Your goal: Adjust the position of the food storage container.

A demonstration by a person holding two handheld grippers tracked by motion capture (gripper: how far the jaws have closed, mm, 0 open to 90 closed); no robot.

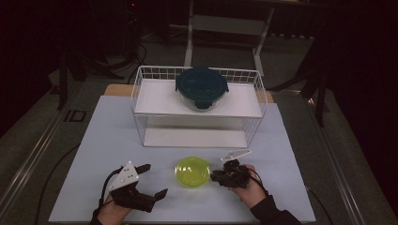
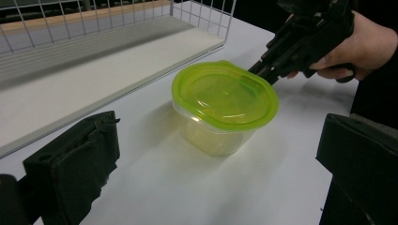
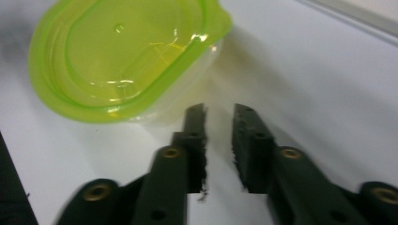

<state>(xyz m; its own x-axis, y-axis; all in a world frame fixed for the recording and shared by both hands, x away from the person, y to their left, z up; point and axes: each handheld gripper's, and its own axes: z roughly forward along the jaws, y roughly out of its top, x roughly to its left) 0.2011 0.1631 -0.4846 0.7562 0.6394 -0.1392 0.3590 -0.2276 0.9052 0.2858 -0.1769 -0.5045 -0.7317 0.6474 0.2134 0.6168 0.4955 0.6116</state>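
A clear tub with a lime-green lid (image 1: 192, 171) (image 2: 224, 96) (image 3: 122, 56) stands on the white table mat near the front. My left gripper (image 1: 156, 179) (image 2: 220, 129) is to its left, open wide, with nothing between the jaws and the tub a little way ahead of them. From the right, my right gripper (image 1: 214, 177) (image 3: 219, 110) points at the tub's side, tips close to the lid's rim. Its jaws stand a narrow gap apart with nothing between them. In the left gripper view the right gripper (image 2: 263, 70) reaches the far edge of the lid.
A white wire rack (image 1: 141, 93) with two shelves stands behind the tub. On its top shelf sits a round glass container with a dark blue lid (image 1: 202, 86). The mat (image 1: 103, 140) has bare room to the left and right of the rack.
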